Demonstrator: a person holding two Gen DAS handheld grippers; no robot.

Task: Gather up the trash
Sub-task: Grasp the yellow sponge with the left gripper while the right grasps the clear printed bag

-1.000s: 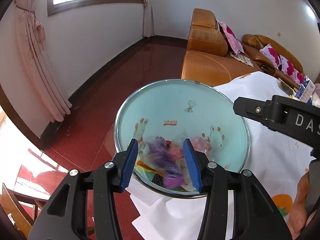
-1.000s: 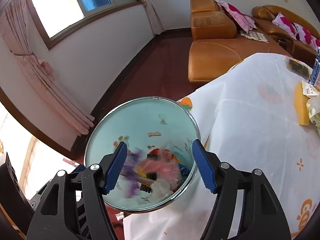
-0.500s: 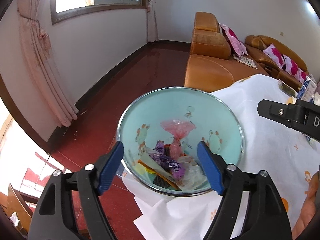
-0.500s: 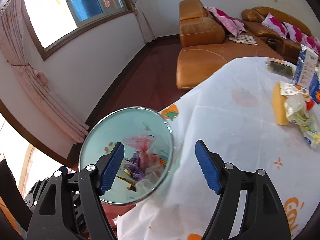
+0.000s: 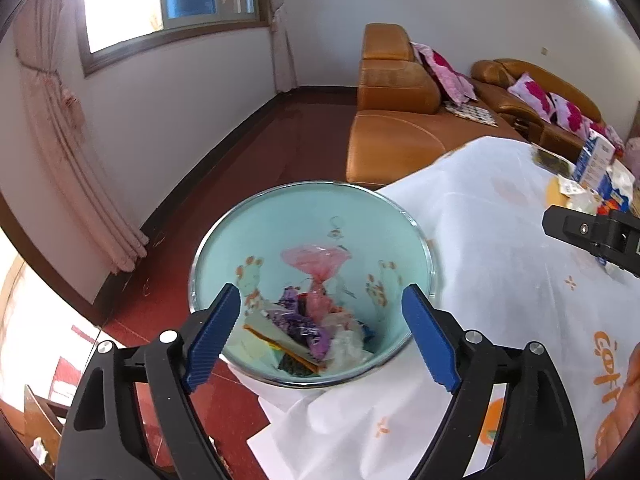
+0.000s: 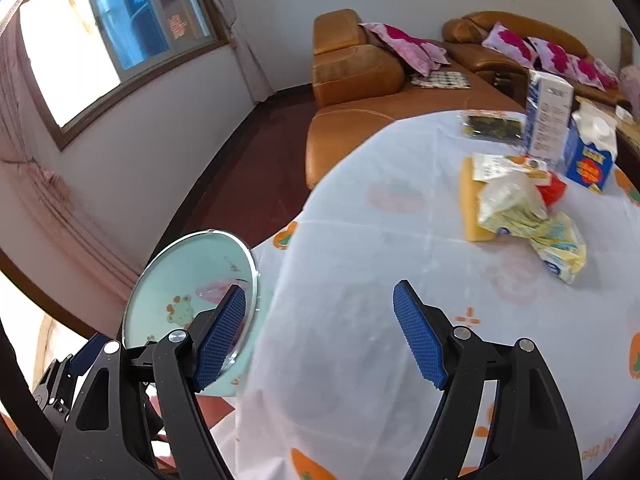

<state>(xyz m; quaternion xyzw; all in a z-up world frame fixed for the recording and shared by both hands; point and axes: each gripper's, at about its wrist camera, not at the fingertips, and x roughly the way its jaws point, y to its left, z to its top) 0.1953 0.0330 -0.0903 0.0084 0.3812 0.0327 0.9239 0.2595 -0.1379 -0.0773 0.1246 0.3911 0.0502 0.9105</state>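
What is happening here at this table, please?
A person is clearing trash with a gripper in each hand. The left gripper hangs above the bin beside the table, its jaws opening with nothing between them; wrappers and a pink bag lie inside. The right gripper, also opening and empty, points over the table toward the tissue packs and cartons not yet collected.
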